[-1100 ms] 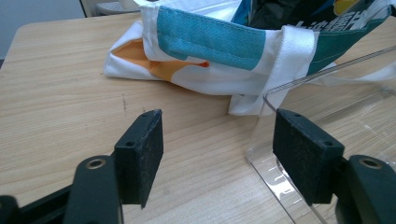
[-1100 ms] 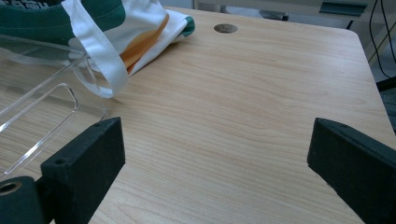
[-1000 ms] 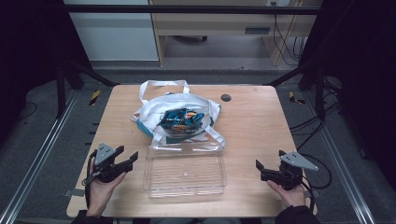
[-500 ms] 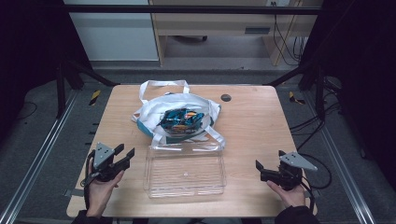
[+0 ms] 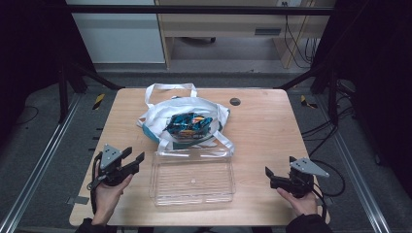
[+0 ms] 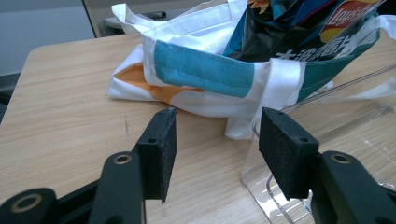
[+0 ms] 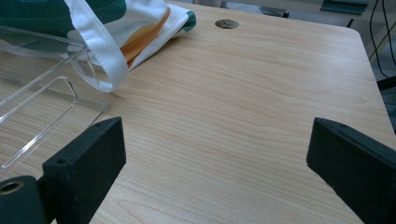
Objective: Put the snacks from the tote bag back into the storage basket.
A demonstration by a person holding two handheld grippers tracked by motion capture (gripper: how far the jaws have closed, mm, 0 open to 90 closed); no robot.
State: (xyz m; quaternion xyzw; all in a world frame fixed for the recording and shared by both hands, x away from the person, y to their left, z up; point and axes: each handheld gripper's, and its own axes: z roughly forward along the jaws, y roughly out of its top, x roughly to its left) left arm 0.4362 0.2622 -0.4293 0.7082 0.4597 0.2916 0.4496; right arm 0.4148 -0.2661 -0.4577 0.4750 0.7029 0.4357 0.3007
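L gripper [image 5: 137,160], near-left of table [image 5: 272,126]: jaws standing apart w/ nothing btwn them, having just been opening a bit further; pointing toward the tray's left end, not touching it. In left gripper view the pads [image 6: 161,140] are framing bare wood, w/ tray corner just behind the right-hand pad and bag beyond. A hand [image 5: 108,194] is holding it from below, cable looping beside. R gripper [image 5: 268,175], near-right of table: jaws gaping wide, nothing btwn; in right gripper view its pads [image 7: 88,158] are spanning bare tabletop, tray and bag strap lying off to upper left. Held by a hand [image 5: 302,203] coming in from the bottom edge; grey plate on top. Tray [image 5: 193,177]: clear plastic, rectangular, sitting flat at near-centre of table btwn the two grippers, closer to L; nothing seen lying in it. Bag [image 5: 187,121]: white cloth tote w/ teal and orange patches, lying just behind tray, mouth sagging open, one strap draping onto tray's far rim. Snack packs [image 5: 188,124]: blue/dark, sitting inside bag mouth; count not clear. Hole [image 5: 235,101]: small round dark spot in tabletop, right of bag, well apart from both grippers.
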